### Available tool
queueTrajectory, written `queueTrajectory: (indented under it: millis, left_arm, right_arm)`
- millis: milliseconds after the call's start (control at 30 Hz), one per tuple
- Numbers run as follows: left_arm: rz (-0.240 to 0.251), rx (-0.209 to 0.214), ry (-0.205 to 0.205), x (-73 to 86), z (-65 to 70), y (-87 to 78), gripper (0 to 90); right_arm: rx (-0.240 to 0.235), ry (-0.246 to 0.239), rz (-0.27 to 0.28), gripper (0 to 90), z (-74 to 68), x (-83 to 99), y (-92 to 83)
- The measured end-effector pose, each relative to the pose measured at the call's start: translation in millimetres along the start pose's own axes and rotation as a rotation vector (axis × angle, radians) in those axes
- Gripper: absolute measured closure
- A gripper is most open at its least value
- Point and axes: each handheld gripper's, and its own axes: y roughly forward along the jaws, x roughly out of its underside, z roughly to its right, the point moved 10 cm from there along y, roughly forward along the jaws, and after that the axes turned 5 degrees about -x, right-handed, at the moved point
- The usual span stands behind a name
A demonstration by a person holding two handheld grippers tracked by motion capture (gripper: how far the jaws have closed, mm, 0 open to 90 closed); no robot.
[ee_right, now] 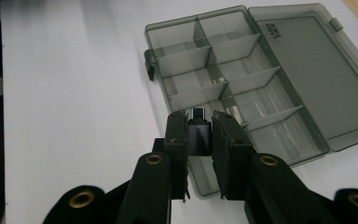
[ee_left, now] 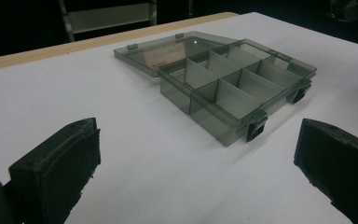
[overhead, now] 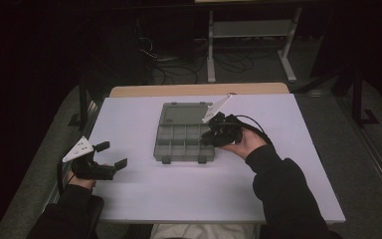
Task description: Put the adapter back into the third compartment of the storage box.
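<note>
The white desk (overhead: 144, 194) carried one thing of note: a smoky-grey compartment organiser box (overhead: 184, 142), its lid (ee_right: 307, 65) already swung fully back and lying flat behind the tray, so the opening step looked done. Every compartment that could be seen stood empty, which suggested the filling had barely begun, if at all.

Above the near right corner of that box hovered the right hand-held gripper (ee_right: 200, 133), clenched on a small grey USB adapter (ee_right: 198, 133). The adapter sat upright between the two black pads, its metal plug end poking out just past the fingertips and pointing toward the compartments below and ahead. In the high view the same hand-held gripper (overhead: 210, 135) hung over the right-hand cells, apart from the tray rather than touching it. The adapter had not yet been set down; what seemed left was to lower it into one of the cells, release it, and presumably shut the lid and snap the two front latches (ee_left: 256, 128).

The left hand-held gripper (overhead: 110, 155) rested well off to the left of the box, low over the desk, its jaws spread wide with nothing between them, the box lying ahead of them and slightly to the right.
</note>
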Motion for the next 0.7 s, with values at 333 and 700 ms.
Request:
queueTrajectory:
  millis: [333,700]
  left_arm:
    - [0.000,0.001,-0.001,0.0,0.2,0.0,0.0]
    - [0.001,0.001,-0.001,0.0,0.1,-0.1,0.0]
  right_arm:
    - [0.011,0.010,-0.003,75.0,13.0,-13.9,1.7]
    - [0.038,0.015,0.000,75.0,27.3,-26.7,1.2]
